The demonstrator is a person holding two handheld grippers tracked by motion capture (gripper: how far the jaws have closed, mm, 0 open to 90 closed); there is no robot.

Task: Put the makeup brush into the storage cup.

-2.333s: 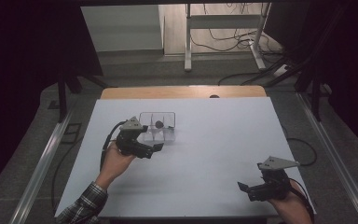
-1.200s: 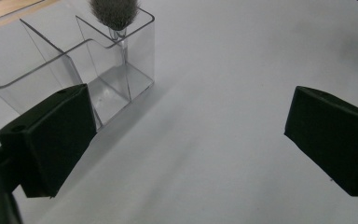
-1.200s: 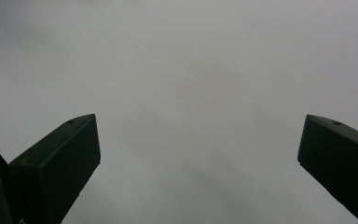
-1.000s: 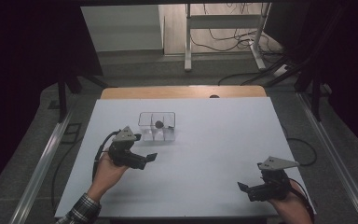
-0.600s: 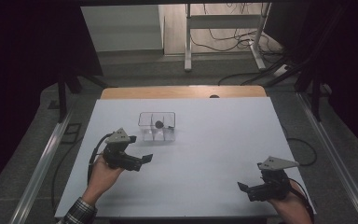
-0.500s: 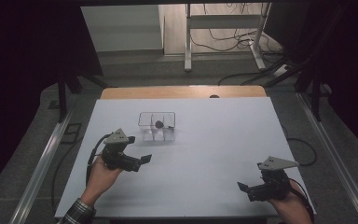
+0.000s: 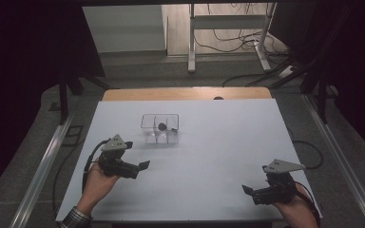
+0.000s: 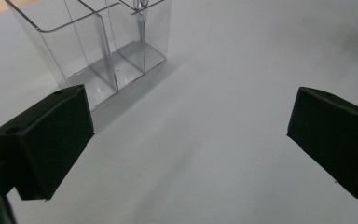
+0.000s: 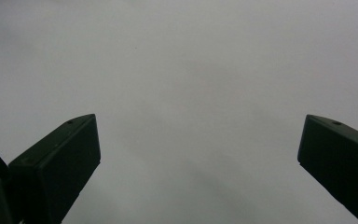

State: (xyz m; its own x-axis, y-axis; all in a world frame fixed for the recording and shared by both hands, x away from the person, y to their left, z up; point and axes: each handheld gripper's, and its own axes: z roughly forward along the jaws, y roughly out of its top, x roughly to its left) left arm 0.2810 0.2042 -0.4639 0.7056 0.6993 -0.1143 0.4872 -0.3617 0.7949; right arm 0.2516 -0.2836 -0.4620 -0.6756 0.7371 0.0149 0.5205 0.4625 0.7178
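Observation:
A clear plastic box (image 7: 160, 128) with several compartments stands on the white table (image 7: 218, 142), left of centre. A small dark object (image 7: 162, 126) lies in one of its rear compartments. My left gripper (image 7: 142, 166) is held a little in front and to the left of the box, open and with nothing between its jaws. In the left gripper view the box (image 8: 102, 51) stands close ahead at the upper left, beyond the wide-apart jaws of the left gripper (image 8: 191, 135). My right gripper (image 7: 248, 191) rests near the table's front right corner, open over bare table (image 9: 191, 93).
A wooden strip (image 7: 185, 93) runs along the table's far edge. Metal rails (image 7: 47, 161) flank the table on both sides. Beyond it stand a white frame (image 7: 228, 28) and loose cables (image 7: 247, 47) on the floor.
My left gripper has drawn back from the box toward the front left of the table, open throughout. The right gripper has not moved.

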